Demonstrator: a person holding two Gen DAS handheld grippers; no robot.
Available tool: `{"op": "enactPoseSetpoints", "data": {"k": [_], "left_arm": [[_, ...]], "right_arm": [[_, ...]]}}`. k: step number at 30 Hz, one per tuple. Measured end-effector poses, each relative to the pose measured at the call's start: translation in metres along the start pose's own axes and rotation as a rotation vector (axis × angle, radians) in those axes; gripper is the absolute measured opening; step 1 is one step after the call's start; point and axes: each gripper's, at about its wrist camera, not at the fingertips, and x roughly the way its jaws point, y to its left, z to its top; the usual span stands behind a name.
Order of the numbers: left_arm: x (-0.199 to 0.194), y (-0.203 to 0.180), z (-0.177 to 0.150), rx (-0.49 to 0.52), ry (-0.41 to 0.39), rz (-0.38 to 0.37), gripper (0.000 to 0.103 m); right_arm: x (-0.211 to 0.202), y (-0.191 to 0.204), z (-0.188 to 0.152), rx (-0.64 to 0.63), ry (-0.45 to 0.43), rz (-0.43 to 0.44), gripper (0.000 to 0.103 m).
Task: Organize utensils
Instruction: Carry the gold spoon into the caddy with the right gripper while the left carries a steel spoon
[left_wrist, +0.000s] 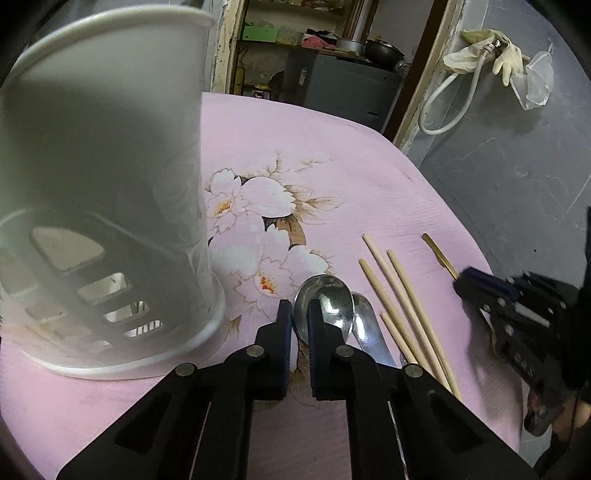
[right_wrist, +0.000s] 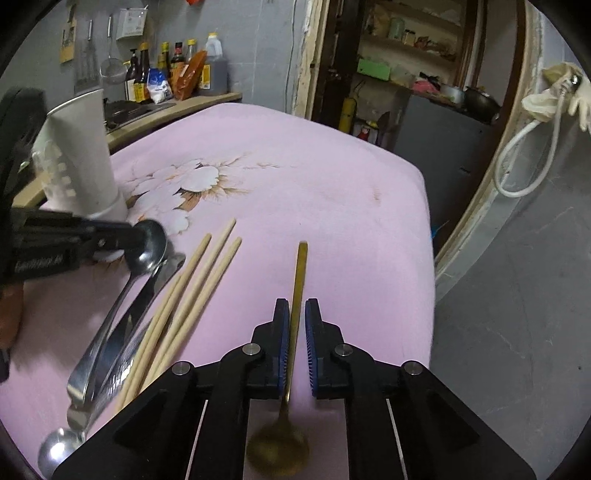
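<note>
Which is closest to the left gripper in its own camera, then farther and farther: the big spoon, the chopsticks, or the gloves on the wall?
1. Big spoon: its bowl sits right at the left gripper jaws.
2. Chopsticks: on the pink cloth, to the right.
3. Gloves: far off, hanging on the wall, upper right.

Left tool (left_wrist: 300, 314) angled down, jaws clamped shut. Right tool (right_wrist: 296, 321) angled down, jaws nearly shut.
</note>
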Motion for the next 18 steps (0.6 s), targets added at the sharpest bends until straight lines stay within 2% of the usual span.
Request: {"op": "enactPoseSetpoints", "data": {"k": [5, 10, 12, 18], "left_arm": [[0.001, 0.000, 0.000, -0.004, 0.000, -0.008, 0.002], [-0.003, -0.001, 0.000, 0.000, -0.016, -0.021, 0.001], [-0.008, -0.003, -0.001, 0.008, -0.032, -0.027, 0.000], [-0.024, -0.014, -0.004, 0.045, -0.109, -0.014, 0.000]], "right_arm": [[0.020, -0.004, 0.016, -0.004, 0.048, 0.014, 0.013], [0.028, -0.010, 0.021, 0.023, 0.076, 0.039, 0.013], [0.026, -0.008, 0.019, 0.002, 0.069, 0.040, 0.006], [0.008, -0.003, 0.011, 0.010, -0.023, 0.035, 0.004]]}}
